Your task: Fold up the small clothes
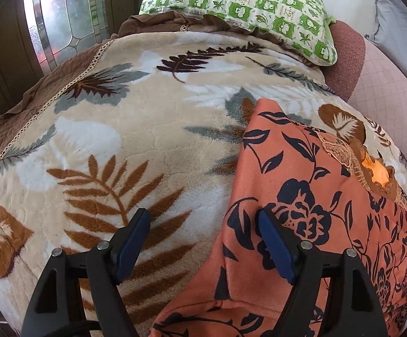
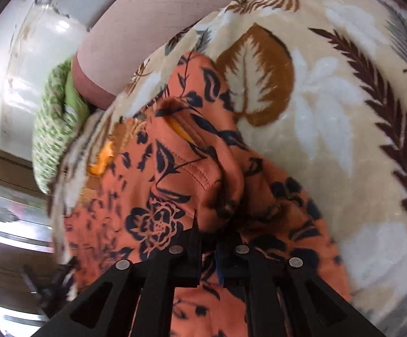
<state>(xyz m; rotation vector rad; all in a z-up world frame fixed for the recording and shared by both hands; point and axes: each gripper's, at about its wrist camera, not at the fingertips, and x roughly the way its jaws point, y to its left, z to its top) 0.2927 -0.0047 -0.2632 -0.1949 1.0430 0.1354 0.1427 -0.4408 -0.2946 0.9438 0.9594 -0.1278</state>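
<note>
The right gripper (image 2: 207, 241) has its jaws pinched tight on a bunch of the orange cloth (image 2: 175, 174). The cloth puckers up into a little hill right where the jaws bite it. That looks like a good hold for lifting a flap and laying it over the rest.

The left gripper (image 1: 203, 241) has its jaws wide apart. They hold nothing. One blue pad (image 1: 131, 245) hangs over the blanket (image 1: 119, 112). The other sits over the left side of the orange cloth (image 1: 302, 196). So the cloth's edge lies between the two jaws. My guess is that this gripper is lined up to grab that edge next, so both sides can move together.

The orange cloth has dark blue flowers and leaves on it. It is spread on the soft blanket, toward the right side in the left wrist view. A lacy brown neck part (image 1: 344, 154) shows near its far end. It looks like the top of the garment, but it is hard to be sure.

The blanket is cream with big brown and grey leaves. It covers a bed, which gives a flat, soft place for folding. A green and white pillow (image 1: 245, 8) lies at the far end, well away from the cloth.
</note>
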